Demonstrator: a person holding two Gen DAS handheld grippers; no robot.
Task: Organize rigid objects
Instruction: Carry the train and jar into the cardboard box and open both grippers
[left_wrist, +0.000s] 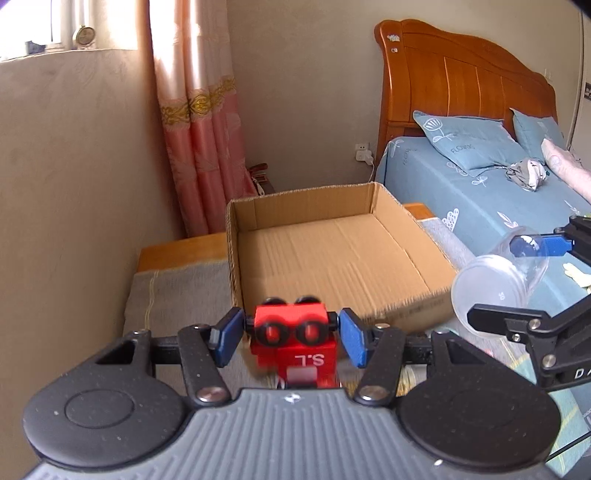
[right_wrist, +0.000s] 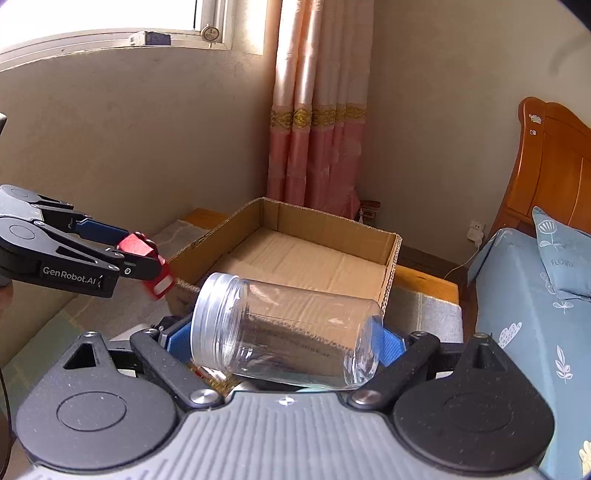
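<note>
My left gripper (left_wrist: 290, 334) is shut on a red toy robot (left_wrist: 295, 341) with black round eyes, held in the air just before the near wall of an open cardboard box (left_wrist: 332, 254). My right gripper (right_wrist: 284, 341) is shut on a clear plastic jar (right_wrist: 288, 332) lying sideways between the blue pads, its threaded mouth to the left. In the right wrist view the left gripper (right_wrist: 146, 258) with the red toy (right_wrist: 147, 254) is at the left, near the box's (right_wrist: 295, 254) near left corner. In the left wrist view the jar (left_wrist: 498, 275) and right gripper (left_wrist: 517, 280) are at the right.
The box sits on a low wooden bench with a grey cloth (left_wrist: 173, 291) beside a bed with blue sheets (left_wrist: 480, 199) and a wooden headboard (left_wrist: 461, 77). A pink curtain (left_wrist: 199, 129) and beige wall (left_wrist: 74, 166) stand behind.
</note>
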